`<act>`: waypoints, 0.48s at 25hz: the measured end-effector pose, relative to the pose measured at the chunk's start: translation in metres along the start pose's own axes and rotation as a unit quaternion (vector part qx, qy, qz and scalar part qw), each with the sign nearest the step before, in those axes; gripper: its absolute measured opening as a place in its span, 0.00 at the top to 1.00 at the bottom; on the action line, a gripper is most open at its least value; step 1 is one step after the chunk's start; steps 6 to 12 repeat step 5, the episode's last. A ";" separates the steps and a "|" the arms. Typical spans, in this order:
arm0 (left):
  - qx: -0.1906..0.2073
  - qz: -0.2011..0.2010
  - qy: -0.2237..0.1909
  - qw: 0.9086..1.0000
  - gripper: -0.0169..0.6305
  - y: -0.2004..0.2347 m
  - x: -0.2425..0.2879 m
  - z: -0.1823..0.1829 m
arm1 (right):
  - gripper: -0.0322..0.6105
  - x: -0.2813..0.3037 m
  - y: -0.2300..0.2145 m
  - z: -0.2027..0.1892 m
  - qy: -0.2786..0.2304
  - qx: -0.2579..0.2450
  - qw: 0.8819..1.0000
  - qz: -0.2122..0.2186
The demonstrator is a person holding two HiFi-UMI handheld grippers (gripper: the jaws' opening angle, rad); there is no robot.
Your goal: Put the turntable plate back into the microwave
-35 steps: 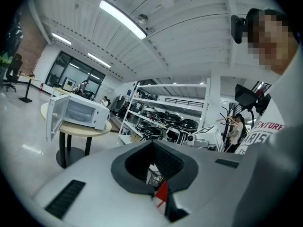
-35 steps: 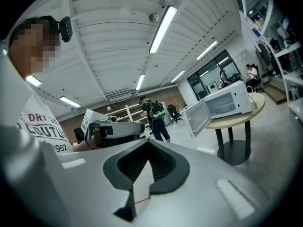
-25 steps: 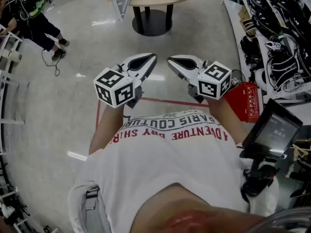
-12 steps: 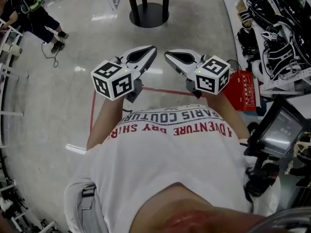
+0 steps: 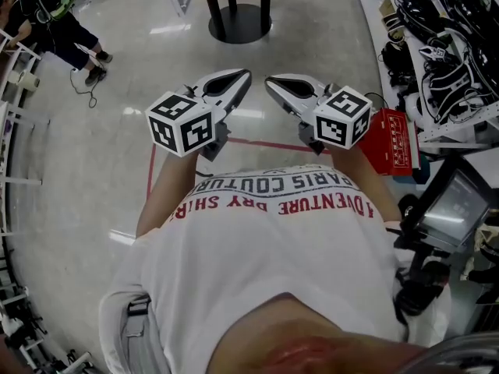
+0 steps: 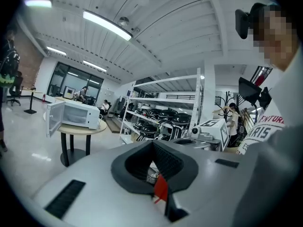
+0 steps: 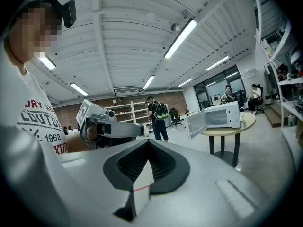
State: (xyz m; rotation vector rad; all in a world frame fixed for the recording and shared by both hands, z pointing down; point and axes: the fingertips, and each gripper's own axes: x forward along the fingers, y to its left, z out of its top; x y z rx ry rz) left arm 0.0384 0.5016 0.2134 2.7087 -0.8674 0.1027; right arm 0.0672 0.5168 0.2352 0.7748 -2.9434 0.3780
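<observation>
My left gripper and right gripper are held side by side in front of the person's chest, both shut and empty. They point towards a round pedestal table at the top of the head view. On that table stands a white microwave with its door swung open. The right gripper view shows the same microwave some way off beyond my shut right gripper. In the left gripper view my left gripper is also shut. No turntable plate shows in any view.
A red box sits on the floor at the right, beside shelves of black gear. A person with a backpack stands at the far left. A red tape line crosses the floor below the grippers. Metal racks line the left edge.
The floor, table base and red box have slid slightly up the head view. Both grippers stay shut, side by side before the chest.
</observation>
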 end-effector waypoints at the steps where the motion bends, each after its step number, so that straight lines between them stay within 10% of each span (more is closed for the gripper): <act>1: 0.001 0.001 0.002 1.000 0.97 0.000 0.001 0.000 | 0.95 -0.001 -0.001 0.001 -0.003 0.000 1.000 -0.004; 12: -0.009 0.000 -0.001 1.000 0.97 0.000 0.005 0.000 | 0.95 -0.005 -0.006 0.002 -0.005 0.001 1.000 -0.009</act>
